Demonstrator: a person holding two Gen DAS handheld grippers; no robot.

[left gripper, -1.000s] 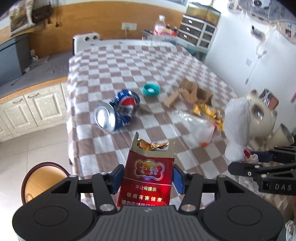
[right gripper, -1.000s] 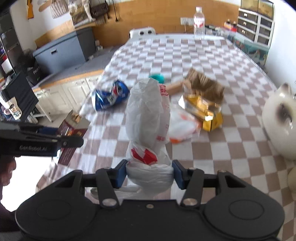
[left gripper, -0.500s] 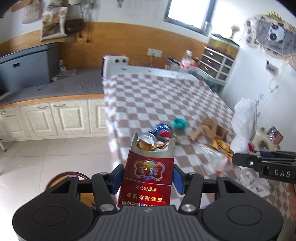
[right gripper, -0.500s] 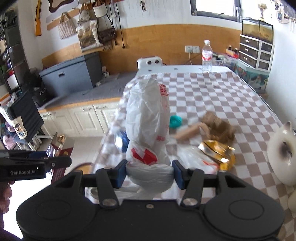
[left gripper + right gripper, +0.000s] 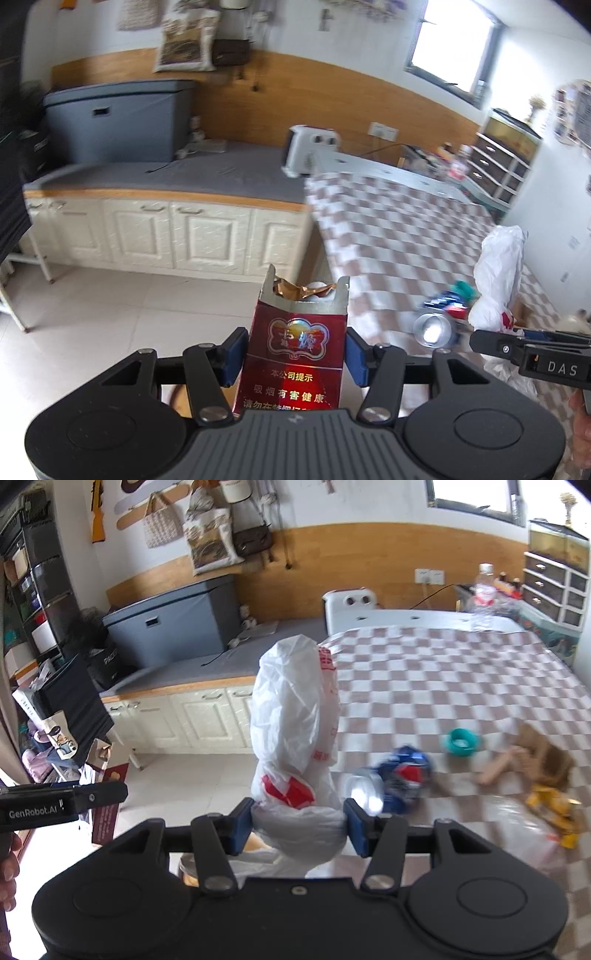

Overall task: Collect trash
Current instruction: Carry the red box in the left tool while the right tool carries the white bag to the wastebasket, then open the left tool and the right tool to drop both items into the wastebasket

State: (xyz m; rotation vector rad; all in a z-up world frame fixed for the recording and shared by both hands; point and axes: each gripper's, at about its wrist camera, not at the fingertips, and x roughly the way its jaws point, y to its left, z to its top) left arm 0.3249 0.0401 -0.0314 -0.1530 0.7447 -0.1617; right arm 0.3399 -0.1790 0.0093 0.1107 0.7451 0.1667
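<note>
Left wrist view: I see my left gripper [image 5: 295, 356] clamped on a red cigarette pack [image 5: 293, 347], upright, torn top up, held over the floor beside the table [image 5: 399, 229].
Pose: level, aimed at the cabinets [image 5: 159, 230].
Right wrist view: my right gripper [image 5: 298, 827] pinches a white plastic bag [image 5: 295, 731] standing upright, off the table's edge.
Table: crushed can [image 5: 395, 782], teal cap [image 5: 460, 741], cardboard scraps [image 5: 532, 762].
</note>
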